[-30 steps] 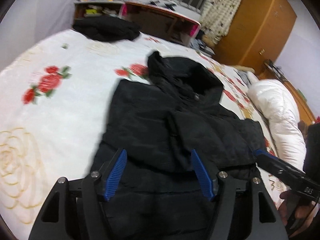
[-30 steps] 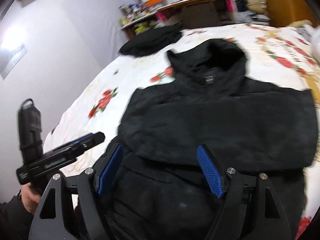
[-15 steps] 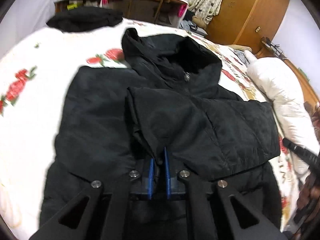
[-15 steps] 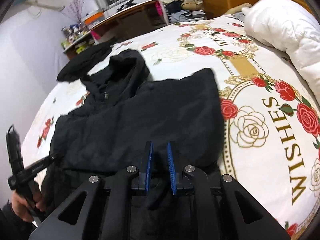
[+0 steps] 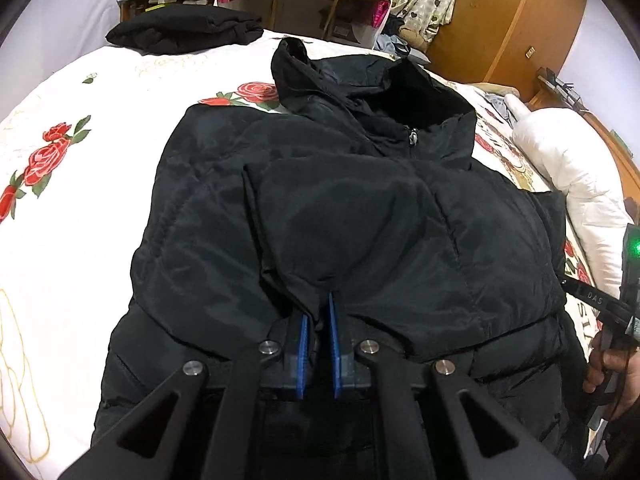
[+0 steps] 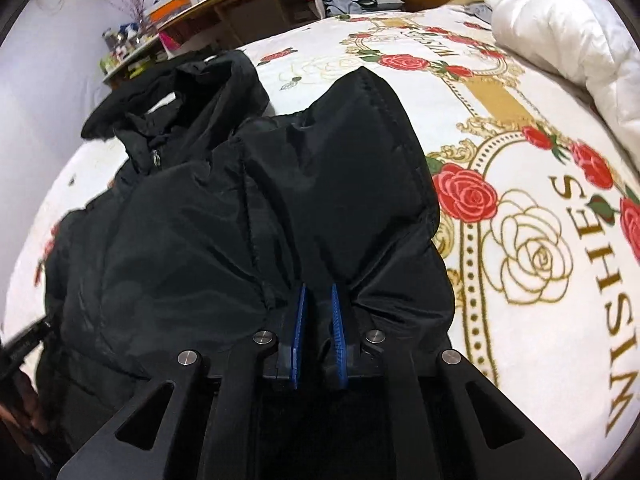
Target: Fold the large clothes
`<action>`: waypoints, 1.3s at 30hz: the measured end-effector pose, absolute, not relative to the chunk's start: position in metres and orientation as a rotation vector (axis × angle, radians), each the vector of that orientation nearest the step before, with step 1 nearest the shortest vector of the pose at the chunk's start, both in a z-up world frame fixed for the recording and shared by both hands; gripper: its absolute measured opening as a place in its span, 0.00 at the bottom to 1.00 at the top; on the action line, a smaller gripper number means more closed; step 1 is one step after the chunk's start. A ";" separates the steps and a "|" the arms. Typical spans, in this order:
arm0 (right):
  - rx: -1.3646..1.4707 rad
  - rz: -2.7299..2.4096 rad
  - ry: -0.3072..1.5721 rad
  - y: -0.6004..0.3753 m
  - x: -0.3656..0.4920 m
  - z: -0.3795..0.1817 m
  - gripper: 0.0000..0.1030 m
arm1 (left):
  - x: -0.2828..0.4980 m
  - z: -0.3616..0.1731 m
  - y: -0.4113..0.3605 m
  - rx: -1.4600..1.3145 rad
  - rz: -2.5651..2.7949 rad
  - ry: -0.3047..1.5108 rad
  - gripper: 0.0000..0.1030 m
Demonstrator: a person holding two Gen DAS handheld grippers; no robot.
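Now: left gripper [image 5: 318, 312] clamped on black jacket [image 5: 360, 216] fold | right gripper [image 6: 318, 304] jaws just closing, pinching jacket sleeve [image 6: 344, 168] | bedspread [image 6: 540, 240] under jacket

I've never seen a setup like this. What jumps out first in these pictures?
A big black hooded jacket lies spread across a bed with a white rose-printed bedspread. Two blue-padded tools pinch its fabric near the camera: the left gripper and the right gripper. A rolled white duvet sits at the bed's far right.

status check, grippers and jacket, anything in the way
Left gripper shut on black jacket fabric. Right gripper just closed on the jacket's right side. Folded black garment far up the bed, clear of the fold.
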State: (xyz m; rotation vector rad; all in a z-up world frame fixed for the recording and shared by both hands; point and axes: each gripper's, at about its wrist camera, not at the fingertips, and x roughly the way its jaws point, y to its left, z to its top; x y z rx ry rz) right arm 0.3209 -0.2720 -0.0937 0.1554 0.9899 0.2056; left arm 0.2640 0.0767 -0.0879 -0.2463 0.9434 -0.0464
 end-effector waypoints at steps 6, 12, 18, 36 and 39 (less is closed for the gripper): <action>0.167 0.205 0.946 -0.287 0.306 -0.058 0.13 | 0.229 -0.060 0.092 -0.258 0.001 0.903 0.30; 0.166 0.199 0.879 -0.294 0.314 -0.039 0.14 | 0.220 -0.030 0.099 -0.238 0.066 0.817 0.30; 0.146 0.179 0.869 -0.292 0.348 -0.041 0.14 | 0.277 -0.034 0.065 -0.135 0.000 0.788 0.30; 0.091 0.113 0.939 -0.302 0.380 -0.085 0.14 | 0.314 -0.093 0.050 -0.121 -0.006 0.824 0.31; 0.122 0.167 0.860 -0.301 0.356 -0.055 0.14 | 0.295 -0.065 0.058 -0.184 0.004 0.804 0.31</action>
